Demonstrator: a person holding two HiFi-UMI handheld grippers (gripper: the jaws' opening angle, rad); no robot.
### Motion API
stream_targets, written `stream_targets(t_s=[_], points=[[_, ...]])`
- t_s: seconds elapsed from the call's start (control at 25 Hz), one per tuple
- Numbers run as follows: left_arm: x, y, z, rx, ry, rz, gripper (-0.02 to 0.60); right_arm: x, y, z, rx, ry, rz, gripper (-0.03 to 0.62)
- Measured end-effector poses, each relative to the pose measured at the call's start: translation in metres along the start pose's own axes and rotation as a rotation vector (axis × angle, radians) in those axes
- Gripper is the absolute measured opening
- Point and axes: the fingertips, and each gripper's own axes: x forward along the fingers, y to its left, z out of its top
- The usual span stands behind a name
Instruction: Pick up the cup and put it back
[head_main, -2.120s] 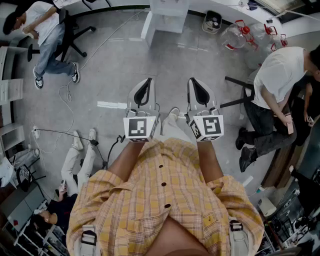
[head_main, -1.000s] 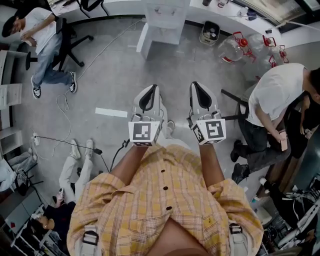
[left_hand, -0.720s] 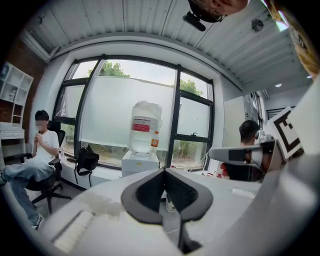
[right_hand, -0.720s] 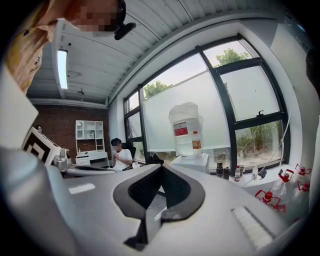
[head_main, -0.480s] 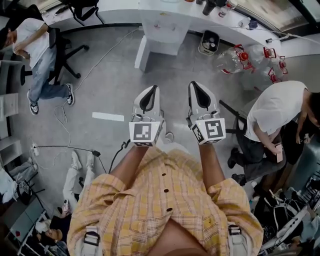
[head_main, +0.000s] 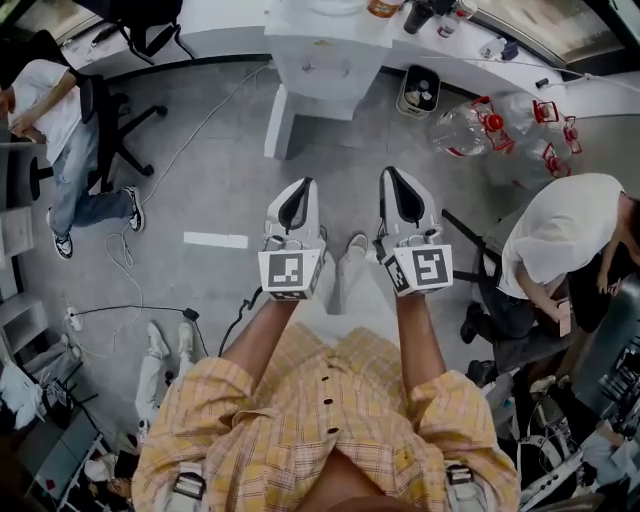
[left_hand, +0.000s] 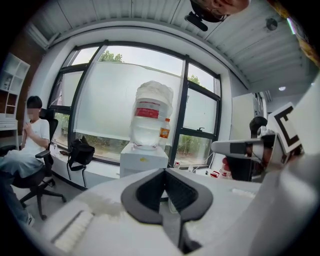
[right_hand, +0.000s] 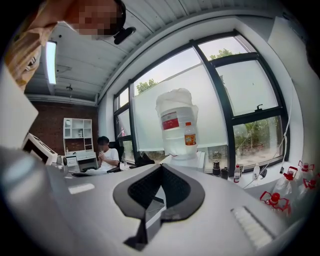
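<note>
— Both grippers have drifted nearer the water dispenser (head_main: 322, 60)?
— Yes. Left gripper (head_main: 305, 185) and right gripper (head_main: 388, 175) each have their jaws pressed together, empty. A dark cup (right_hand: 216, 168) stands on the counter (head_main: 225, 15) just beside the dispenser.

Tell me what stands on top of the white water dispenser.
A large water jug and a small orange-labelled bottle stand on the dispenser. The jug's neck is hidden where it meets the dispenser's top.

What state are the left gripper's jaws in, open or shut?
Shut, empty: on the white, dark-padded left gripper, the jaw tips meet with nothing between them.
</note>
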Motion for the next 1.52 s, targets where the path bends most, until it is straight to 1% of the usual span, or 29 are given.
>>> stream_targets(t_s=[0.24,0.36,0.56,0.8,1.04,1.52], points=[[0.043,0.012,-0.04,0.006,0.02,0.005,0.003,0.019,-0.03,-0.051,0.017,0.024,-0.012,-0.008],[0.063,0.015,-0.059,0.0,0.032,0.011,0.003,0.028,-0.045,-0.074,0.029,0.031,0.002,-0.008],[0.1,0.017,-0.094,0.011,0.044,-0.006,0.003,0.048,-0.066,-0.114,0.023,0.039,0.025,-0.008],[0.145,0.024,-0.15,0.004,0.064,0.014,0.003,0.063,-0.109,-0.166,0.067,0.039,-0.026,-0.008],[0.19,0.023,-0.199,0.012,0.064,0.016,0.003,0.076,-0.146,-0.215,0.078,0.051,-0.047,-0.008],[0.253,0.048,-0.263,0.007,0.046,0.044,0.003,0.126,-0.165,-0.29,0.059,0.05,-0.029,-0.008]])
